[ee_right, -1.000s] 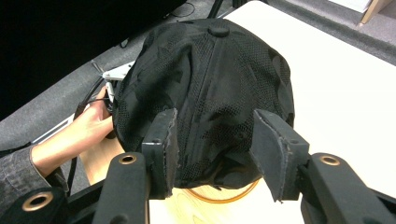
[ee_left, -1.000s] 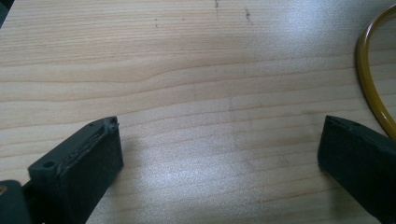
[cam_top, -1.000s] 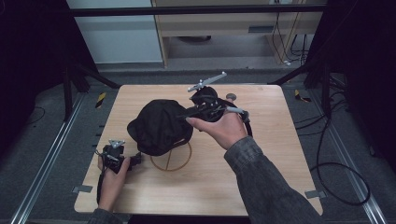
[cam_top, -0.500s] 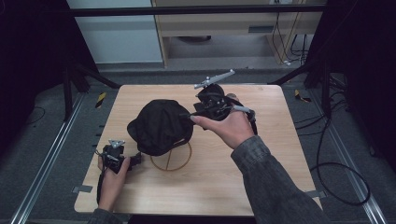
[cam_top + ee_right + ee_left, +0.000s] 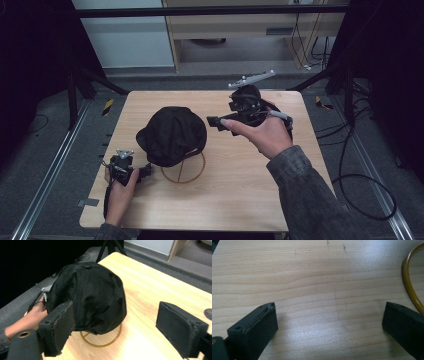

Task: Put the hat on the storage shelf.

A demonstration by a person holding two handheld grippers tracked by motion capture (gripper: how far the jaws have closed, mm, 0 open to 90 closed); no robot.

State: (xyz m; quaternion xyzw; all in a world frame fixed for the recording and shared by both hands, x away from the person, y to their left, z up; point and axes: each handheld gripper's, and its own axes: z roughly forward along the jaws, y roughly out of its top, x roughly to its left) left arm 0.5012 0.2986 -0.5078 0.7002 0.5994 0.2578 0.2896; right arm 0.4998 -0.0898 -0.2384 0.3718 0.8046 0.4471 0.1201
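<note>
- A black cap (image 5: 172, 135) sits left of centre in the high view, on a gold wire stand (image 5: 184, 169) whose ring base lies flat on the table (image 5: 240, 200); the ring shows just below and right of the cap.
- In the right gripper view the cap (image 5: 87, 296) takes up the centre-left of the frame, its top button near the upper edge and the stand's ring (image 5: 101, 340) beneath it.
- The right gripper (image 5: 216, 122) is held above the table at centre-right of the high view, pointing left at the cap and apart from it. Its jaws stand wide open and empty, and the cap lies straight ahead of them, slightly toward the left jaw.
- The left gripper (image 5: 145, 171) rests low at the lower left, just beside the ring. Its jaws are also spread wide on nothing, over bare wood, with an arc of the ring (image 5: 410, 287) at the right edge of its own view.
- Judgement: the left gripper is nearer the stand, but the right one is level with the cap's crown and aimed at it.
</note>
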